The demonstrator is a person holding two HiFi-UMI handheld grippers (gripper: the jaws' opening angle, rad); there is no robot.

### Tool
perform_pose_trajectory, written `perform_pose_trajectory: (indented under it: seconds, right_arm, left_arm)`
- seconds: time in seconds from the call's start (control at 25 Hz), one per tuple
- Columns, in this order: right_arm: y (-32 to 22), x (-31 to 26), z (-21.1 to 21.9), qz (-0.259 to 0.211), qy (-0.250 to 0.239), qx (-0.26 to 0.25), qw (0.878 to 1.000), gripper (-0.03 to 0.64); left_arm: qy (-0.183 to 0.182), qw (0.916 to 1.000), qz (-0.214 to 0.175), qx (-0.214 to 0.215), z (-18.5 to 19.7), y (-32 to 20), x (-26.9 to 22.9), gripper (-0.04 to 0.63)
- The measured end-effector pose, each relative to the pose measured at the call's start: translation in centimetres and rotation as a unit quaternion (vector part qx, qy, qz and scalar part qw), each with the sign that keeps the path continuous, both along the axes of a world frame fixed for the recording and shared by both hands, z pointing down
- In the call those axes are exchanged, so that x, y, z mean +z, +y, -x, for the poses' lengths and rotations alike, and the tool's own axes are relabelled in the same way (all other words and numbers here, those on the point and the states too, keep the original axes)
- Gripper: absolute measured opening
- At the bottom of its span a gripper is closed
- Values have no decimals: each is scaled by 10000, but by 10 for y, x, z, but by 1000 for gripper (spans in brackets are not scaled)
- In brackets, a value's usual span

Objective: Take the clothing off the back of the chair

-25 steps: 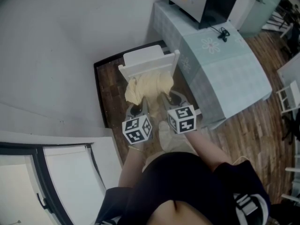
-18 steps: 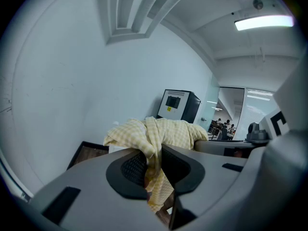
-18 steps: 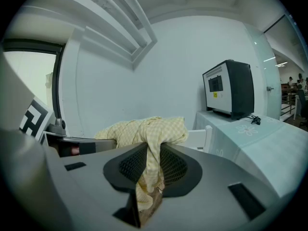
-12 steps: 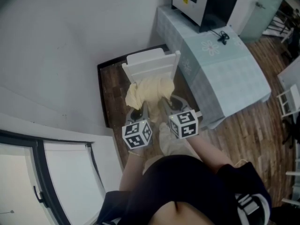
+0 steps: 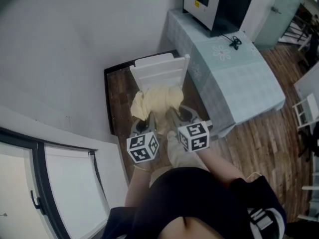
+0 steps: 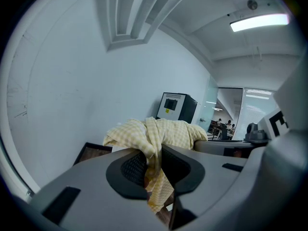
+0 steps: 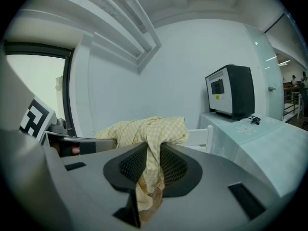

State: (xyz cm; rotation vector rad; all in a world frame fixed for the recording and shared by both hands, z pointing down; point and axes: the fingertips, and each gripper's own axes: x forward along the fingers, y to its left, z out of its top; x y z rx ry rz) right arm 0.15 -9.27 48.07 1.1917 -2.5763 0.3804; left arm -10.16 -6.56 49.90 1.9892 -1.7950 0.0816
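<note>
Yellow checked clothing [image 5: 155, 99] is pinched by the left gripper [image 6: 153, 163] and the right gripper [image 7: 147, 170], both closed on fabric. It hangs bunched between them, just beside the white chair [image 5: 158, 73] back (contact unclear).

Yellow garment [image 5: 155, 99] pulled further from the chair [image 5: 159, 71] (toward the person [image 5: 199, 203]), left gripper [image 5: 148, 117] and right gripper [image 5: 174, 114] drawn back
</note>
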Motion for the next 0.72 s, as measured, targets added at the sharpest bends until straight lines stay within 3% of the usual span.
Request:
perform_pose_trajectory:
  seconds: [0.72]
  right_arm:
    - [30,-11,-1,-126,46,-100,9999,81]
  left_arm:
    - [115,9999,-62,-60,-1,28,-9,69]
